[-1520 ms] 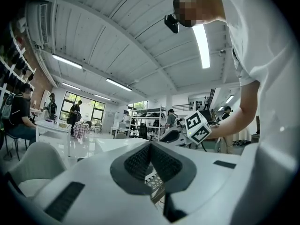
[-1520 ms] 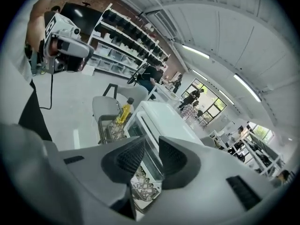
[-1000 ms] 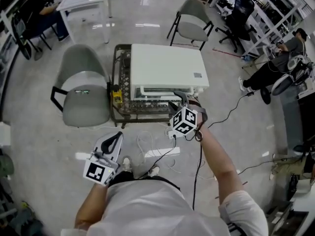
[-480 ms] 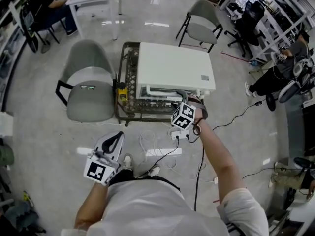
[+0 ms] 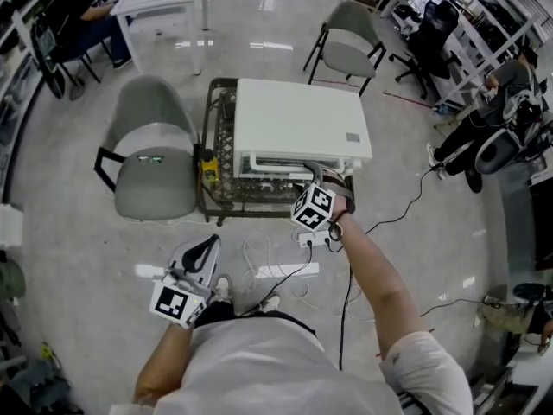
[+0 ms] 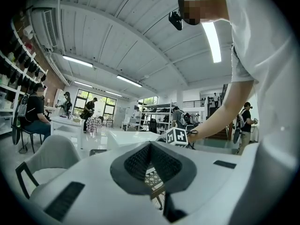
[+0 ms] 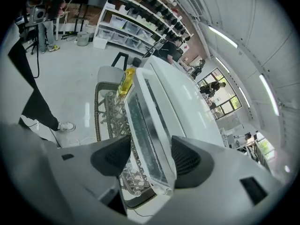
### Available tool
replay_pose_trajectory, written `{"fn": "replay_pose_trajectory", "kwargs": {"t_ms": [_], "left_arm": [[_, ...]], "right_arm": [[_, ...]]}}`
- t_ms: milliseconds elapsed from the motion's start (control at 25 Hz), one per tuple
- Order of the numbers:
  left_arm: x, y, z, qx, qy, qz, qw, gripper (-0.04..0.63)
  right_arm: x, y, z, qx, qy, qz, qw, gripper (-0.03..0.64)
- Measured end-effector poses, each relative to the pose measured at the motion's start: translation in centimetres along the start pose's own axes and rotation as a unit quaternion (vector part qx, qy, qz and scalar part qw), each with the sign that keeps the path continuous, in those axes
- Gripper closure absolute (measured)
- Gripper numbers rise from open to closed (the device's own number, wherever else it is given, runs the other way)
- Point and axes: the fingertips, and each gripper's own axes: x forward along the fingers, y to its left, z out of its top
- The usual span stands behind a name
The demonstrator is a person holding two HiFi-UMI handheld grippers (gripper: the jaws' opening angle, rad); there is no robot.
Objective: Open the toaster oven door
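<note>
While the left gripper [image 5: 204, 245] hangs low by the person's white shirt, its ribbed dark pads closed together on nothing, the right gripper [image 5: 316, 175] tilts down at the toaster oven [image 5: 298, 119], a boxy white appliance on a low wire-lattice table [image 5: 207, 119]. Its jaws have just been opening and now stand wide, straddling the framed edge of the glass door [image 7: 143, 130] without pressing it. A yellow bottle [image 7: 125, 81] stands on the table beside the oven, and a grey padded chair [image 5: 151, 162] sits farther left. Compared with a second ago, the right gripper sits slightly lower against the oven's front.
</note>
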Motion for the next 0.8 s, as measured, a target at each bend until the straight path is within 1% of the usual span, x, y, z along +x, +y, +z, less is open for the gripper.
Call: {"fn": "replay_pose_trajectory", "kwargs": {"t_ms": [240, 440, 680, 800], "left_arm": [[0.0, -0.2, -0.1, -0.001, 0.002, -0.001, 1.0000, 0.580], [0.1, -0.6, -0.2, -0.004, 0.002, -0.005, 1.0000, 0.580], [0.2, -1.0, -0.5, 0.005, 0.001, -0.014, 0.9999, 0.580], [0.2, -1.2, -0.6, 0.003, 0.003, -0.017, 0.9998, 0.580]], "right_arm": [[-0.5, 0.4, -0.1, 0.004, -0.002, -0.002, 1.000, 0.344], [-1.0, 1.1, -0.2, 0.045, -0.008, 0.010, 0.999, 0.345], [-1.4, 1.7, -0.3, 0.056, -0.006, 0.014, 0.998, 0.357], [-1.6, 2.1, -0.4, 0.062, -0.004, 0.015, 0.998, 0.366]]}}
